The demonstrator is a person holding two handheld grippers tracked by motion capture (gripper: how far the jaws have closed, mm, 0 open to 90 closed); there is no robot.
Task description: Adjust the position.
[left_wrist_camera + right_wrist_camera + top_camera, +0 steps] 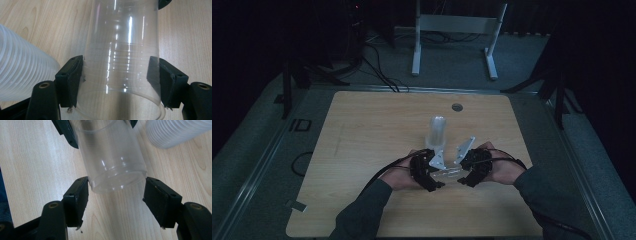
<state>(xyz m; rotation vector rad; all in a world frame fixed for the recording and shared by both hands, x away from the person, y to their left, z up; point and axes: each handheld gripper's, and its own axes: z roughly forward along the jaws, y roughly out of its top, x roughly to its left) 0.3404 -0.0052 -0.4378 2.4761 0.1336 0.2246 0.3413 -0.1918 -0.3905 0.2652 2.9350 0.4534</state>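
Left gripper view — left hand-held gripper (117, 75) clamps clear cup (121, 55).

The high view looks forward and down from above the person's side, taking in the whole table (362, 130) from well back. The left gripper view rides close behind its own jaws, facing along them at a clear cup (120, 62) held just ahead. The right gripper view looks from the opposite end, sharing that cup (112, 157) and the cup stack (175, 132).
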